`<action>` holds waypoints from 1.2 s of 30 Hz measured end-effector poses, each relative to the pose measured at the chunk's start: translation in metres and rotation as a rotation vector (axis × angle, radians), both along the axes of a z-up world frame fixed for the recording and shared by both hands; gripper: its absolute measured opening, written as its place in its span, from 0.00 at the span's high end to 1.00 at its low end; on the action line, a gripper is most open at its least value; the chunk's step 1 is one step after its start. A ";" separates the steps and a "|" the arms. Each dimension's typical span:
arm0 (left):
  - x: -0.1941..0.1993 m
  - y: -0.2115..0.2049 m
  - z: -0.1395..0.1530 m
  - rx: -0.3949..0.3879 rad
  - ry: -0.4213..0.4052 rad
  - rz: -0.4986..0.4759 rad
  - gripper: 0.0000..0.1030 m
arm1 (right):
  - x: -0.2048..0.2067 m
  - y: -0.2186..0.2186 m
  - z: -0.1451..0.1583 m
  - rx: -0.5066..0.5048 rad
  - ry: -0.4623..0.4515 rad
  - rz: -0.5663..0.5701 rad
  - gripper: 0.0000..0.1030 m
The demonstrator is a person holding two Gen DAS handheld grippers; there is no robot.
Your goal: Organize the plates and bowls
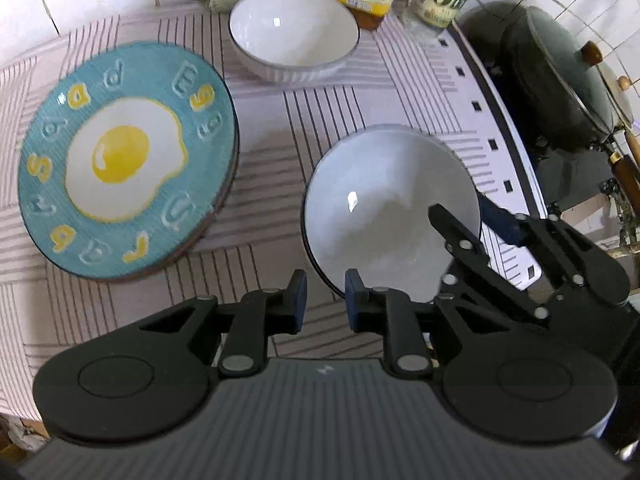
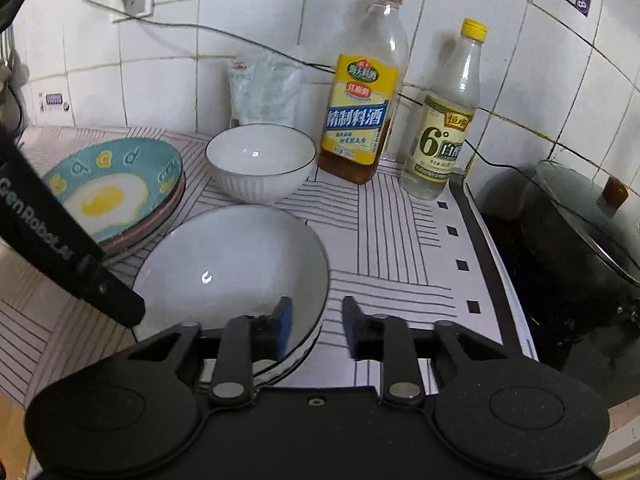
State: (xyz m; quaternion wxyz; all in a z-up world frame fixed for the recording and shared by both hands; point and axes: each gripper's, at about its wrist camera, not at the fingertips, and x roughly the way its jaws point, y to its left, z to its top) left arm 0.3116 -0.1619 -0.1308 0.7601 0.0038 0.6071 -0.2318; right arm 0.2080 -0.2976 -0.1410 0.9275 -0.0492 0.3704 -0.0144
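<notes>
The right gripper [image 2: 314,326] has its fingers spread astride the near rim of the shallow white dark-rimmed bowl [image 2: 232,268], one pad inside, one outside, not yet pinching. The left gripper [image 1: 326,300] hovers with fingers apart and empty beside it. I judge a square, firm pinch on that rim best before carrying it toward the deeper white ribbed bowl [image 2: 260,164] on the striped counter [image 2: 400,240], near the blue egg-print plate [image 1: 124,160].

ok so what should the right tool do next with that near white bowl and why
Probably close the right tool on the rim of the near white ceramic bowl: its fingers already straddle that rim, one inside and one outside, and look open. Once gripped, the bowl could be lifted toward the matching far white ribbed bowl for stacking.
</notes>
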 end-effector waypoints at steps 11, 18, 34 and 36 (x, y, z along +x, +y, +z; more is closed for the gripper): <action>0.049 0.034 0.033 -0.034 -0.184 0.044 0.76 | 0.048 -0.027 0.035 0.326 0.019 -0.008 0.62; 0.077 0.038 0.017 -0.037 -0.234 0.088 0.73 | 0.078 -0.010 0.030 0.372 0.020 -0.016 0.61; 0.147 0.011 -0.017 0.011 -0.304 0.028 0.60 | 0.159 -0.042 -0.005 0.549 0.166 -0.155 0.57; 0.154 0.005 -0.021 0.029 -0.306 0.016 0.58 | 0.168 -0.046 -0.009 0.543 0.193 -0.172 0.57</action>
